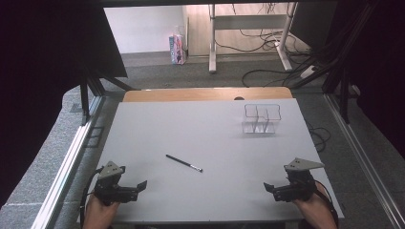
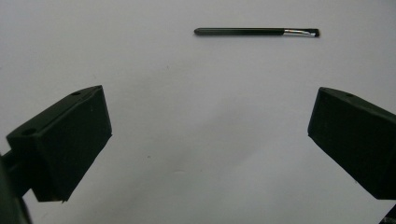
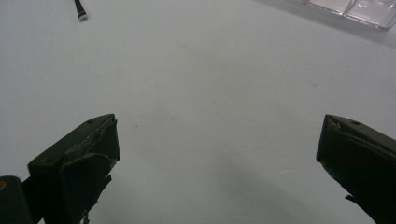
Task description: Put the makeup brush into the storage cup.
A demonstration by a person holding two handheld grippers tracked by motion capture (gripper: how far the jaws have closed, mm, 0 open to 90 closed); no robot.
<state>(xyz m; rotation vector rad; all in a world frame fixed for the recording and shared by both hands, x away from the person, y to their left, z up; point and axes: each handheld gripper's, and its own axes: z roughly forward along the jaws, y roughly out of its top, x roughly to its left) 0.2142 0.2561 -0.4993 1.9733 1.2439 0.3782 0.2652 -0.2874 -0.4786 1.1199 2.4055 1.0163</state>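
A thin black brush (image 1: 184, 163) with a silver ferrule lies flat near the middle of the pale grey table (image 1: 200, 129). A clear plastic organiser with compartments (image 1: 261, 119) stands empty at the far right. My left gripper (image 1: 138, 187) rests at the near left corner, open, pointing right toward the brush. My right gripper (image 1: 270, 190) rests at the near right corner, open, pointing left. In the left gripper view the brush (image 2: 257, 32) lies crosswise well beyond the wide-apart jaws of my left gripper (image 2: 210, 140). In the right gripper view my right gripper (image 3: 219, 154) is empty; the brush tip (image 3: 80, 10) and organiser (image 3: 355, 10) lie far ahead.
A wooden strip (image 1: 205, 94) runs along the table's far edge. Metal rails flank the table at left (image 1: 67, 157) and right (image 1: 363, 148). Beyond are carpet, cables (image 1: 267, 71), desk legs and a small carton (image 1: 176, 49).
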